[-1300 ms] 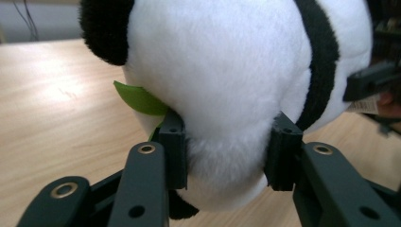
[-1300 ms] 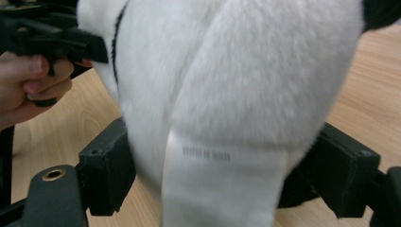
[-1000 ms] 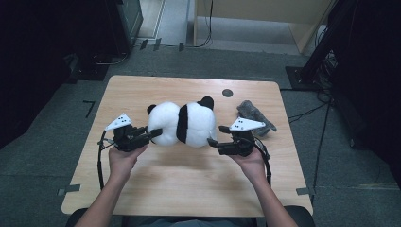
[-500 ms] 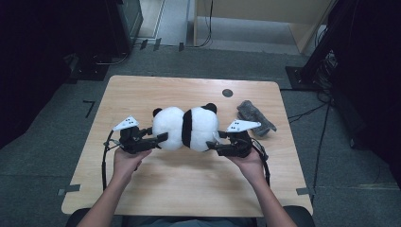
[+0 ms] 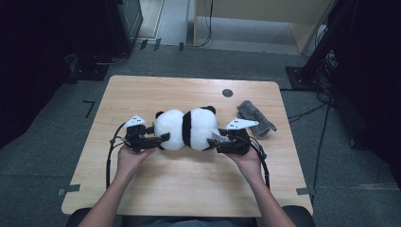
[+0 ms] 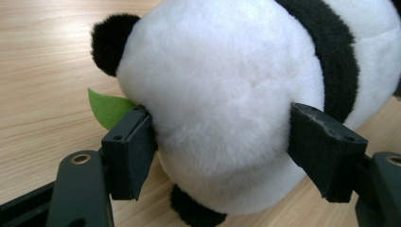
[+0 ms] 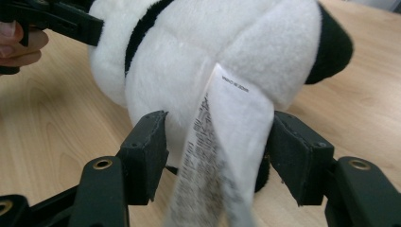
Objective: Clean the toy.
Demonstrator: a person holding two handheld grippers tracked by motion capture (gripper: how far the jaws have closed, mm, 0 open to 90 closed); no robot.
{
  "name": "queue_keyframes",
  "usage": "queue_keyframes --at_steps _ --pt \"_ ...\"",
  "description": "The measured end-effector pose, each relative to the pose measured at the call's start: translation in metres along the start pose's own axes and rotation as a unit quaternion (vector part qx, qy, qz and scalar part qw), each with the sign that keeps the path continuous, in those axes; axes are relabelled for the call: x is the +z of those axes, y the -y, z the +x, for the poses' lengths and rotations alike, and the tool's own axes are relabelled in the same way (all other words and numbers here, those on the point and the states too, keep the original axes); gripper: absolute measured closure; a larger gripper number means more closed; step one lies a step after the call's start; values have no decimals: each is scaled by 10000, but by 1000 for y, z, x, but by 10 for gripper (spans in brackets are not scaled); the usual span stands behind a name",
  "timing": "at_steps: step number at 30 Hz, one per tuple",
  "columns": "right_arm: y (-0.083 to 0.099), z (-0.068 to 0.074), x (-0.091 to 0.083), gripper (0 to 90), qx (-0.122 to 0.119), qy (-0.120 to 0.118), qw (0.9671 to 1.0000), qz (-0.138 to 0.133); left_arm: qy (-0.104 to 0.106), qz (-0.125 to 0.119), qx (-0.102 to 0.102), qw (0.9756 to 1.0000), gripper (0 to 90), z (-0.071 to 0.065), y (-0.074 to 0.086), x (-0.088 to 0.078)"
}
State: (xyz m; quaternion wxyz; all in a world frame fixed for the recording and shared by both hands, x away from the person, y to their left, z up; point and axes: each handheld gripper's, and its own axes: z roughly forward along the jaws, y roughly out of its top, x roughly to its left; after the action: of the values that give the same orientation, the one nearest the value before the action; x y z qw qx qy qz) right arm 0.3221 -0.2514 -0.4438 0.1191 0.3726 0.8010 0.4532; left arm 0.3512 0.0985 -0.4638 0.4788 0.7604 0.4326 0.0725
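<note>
1. Panda plush (image 5: 185, 129) lay on its side at the middle of the desk (image 5: 142, 94), between your two grippers.
2. Left gripper (image 5: 160, 139) had just been opening; its fingers (image 6: 130, 153) bracketed the white head end, the right one apparently clear of the fur, so likely released.
3. Right gripper (image 5: 215, 142) straddled the rump and its tag (image 7: 227, 142); whether it pinched, I cannot tell.
4. Grey cloth bundle (image 5: 255, 117) sat apart, right.

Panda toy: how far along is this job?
Done: the panda plush lies on the table. In hand: the left tool, jaws just opening, flanks its green leaf end. Left: the right tool, jaws just widening slightly, holds the label end and probably releases next.
</note>
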Motion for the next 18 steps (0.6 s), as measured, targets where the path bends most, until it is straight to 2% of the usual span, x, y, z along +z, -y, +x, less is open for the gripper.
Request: queue_keyframes --at_steps 3,5,9,12,18 --pt "0 0 -2 406 -60 35 9999 -75 -88 -2 2 10000 273 0 -2 -2" --pt "1 -3 -6 421 -111 66 9998 -151 -168 -156 210 9995 285 -2 -5 -6" --pt "2 -5 -9 430 -177 138 9995 -199 -50 -195 257 9995 295 -3 -5 -9" --pt "1 -7 -14 441 -272 200 9988 -348 -65 -170 309 9994 291 -5 -5 -8" --pt "2 -12 -20 472 -255 419 9981 -368 -41 -186 301 9994 283 -5 -4 -8"
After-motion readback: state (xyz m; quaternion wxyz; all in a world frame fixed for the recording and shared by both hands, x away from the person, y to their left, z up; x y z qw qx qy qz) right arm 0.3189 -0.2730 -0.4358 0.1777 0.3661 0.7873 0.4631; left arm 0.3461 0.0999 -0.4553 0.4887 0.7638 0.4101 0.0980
